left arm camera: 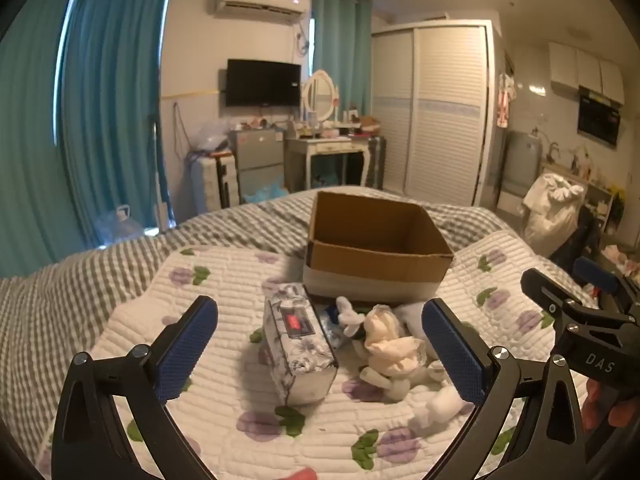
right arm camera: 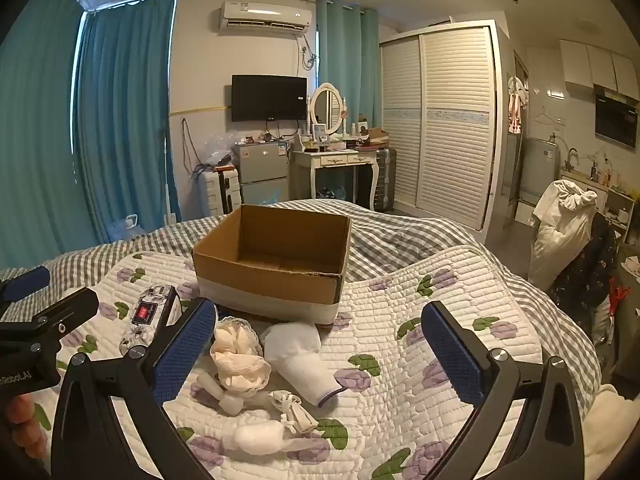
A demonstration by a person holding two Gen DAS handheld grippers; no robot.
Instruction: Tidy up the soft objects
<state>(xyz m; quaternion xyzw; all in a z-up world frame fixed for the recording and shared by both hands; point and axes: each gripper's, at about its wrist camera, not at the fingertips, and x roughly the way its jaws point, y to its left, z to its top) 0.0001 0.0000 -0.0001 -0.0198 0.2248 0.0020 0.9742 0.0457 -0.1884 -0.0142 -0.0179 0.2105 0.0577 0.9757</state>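
my left gripper (left arm camera: 320, 356) and right gripper (right arm camera: 320, 356) both gape, empty | sock (right arm camera: 304, 364) before box (right arm camera: 272, 276): light, limp | I'd pinch its bunched middle

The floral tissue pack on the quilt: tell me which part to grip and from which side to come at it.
Grip the floral tissue pack across its narrow width, one finger on each long side, coming from above with the left gripper, whose open jaws already frame it. It lies flat, a long block with its end facing the camera, so its long sides are probably the easiest to span. The soft items crowd its right side, so close carefully.
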